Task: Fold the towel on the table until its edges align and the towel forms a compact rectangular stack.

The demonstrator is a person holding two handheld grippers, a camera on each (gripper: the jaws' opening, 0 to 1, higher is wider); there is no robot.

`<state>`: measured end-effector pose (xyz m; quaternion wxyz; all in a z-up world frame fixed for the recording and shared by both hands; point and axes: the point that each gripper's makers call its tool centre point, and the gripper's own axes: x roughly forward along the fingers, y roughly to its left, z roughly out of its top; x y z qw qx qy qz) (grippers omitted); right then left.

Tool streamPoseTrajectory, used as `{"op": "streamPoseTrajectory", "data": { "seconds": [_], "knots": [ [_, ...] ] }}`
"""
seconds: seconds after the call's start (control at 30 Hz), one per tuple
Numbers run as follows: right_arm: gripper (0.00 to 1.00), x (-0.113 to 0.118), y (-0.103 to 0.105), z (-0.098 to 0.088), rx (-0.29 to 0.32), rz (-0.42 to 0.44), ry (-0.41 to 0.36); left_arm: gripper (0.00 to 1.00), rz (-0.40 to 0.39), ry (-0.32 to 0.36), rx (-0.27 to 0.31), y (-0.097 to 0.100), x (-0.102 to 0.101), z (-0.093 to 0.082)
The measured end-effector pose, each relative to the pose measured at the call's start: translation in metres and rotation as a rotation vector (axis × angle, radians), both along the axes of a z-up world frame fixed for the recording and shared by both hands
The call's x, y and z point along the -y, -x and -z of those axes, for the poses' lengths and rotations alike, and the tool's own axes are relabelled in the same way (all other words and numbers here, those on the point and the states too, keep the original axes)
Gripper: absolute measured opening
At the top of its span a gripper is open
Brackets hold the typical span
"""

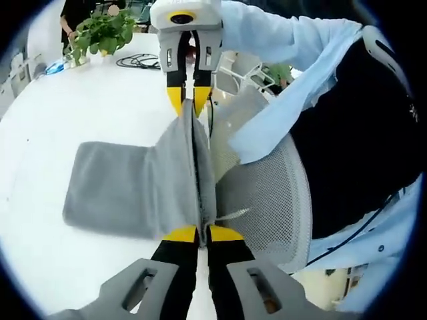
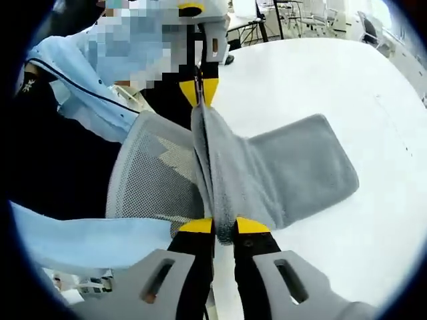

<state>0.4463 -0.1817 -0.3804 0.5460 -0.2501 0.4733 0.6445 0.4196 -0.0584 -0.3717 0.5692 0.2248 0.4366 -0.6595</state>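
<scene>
An open office or meeting space.

A large white table [image 1: 80, 93] carries a potted green plant [image 1: 100, 32] and a coil of black cable [image 1: 139, 62] at its far side. A grey mesh-backed office chair [image 1: 267, 193] stands against the table's edge, and more chairs and desks [image 2: 313, 15] line a bright room behind it, where a person [image 1: 75, 15] stands near the plant.

Bright, even light; edges fisheye-warped.
</scene>
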Motion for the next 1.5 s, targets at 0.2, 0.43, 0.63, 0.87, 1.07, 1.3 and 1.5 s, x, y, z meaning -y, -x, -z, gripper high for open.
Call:
{"op": "streamPoseTrajectory", "data": {
  "seconds": [0.2, 0.43, 0.63, 0.87, 1.07, 1.3, 1.5],
  "knots": [
    [0.08, -0.002, -0.014, -0.008, 0.015, 0.014, -0.006, 0.03, -0.019, 0.005, 0.022, -0.025, -0.009, -0.008],
    [0.08, -0.005, -0.038, -0.013, 0.003, 0.070, -0.010, 0.03, -0.034, 0.003, 0.016, -0.043, -0.011, -0.010],
    [0.08, -0.004, -0.054, -0.011, -0.015, 0.115, -0.013, 0.03, -0.062, 0.008, 0.010, -0.062, -0.012, -0.011],
    [0.08, -0.002, -0.068, -0.012, -0.059, 0.171, -0.012, 0.04, -0.088, 0.023, 0.000, -0.078, -0.009, -0.015],
    [0.08, -0.006, -0.079, -0.012, -0.106, 0.231, -0.018, 0.04, -0.121, 0.020, -0.003, -0.094, -0.012, -0.013],
    [0.08, -0.010, -0.096, -0.006, -0.145, 0.290, -0.025, 0.04, -0.168, 0.038, 0.001, -0.114, -0.015, -0.009],
    [0.08, -0.015, -0.112, 0.006, -0.138, 0.344, -0.009, 0.04, -0.224, 0.026, 0.033, -0.136, -0.017, 0.006]
  ]
}}
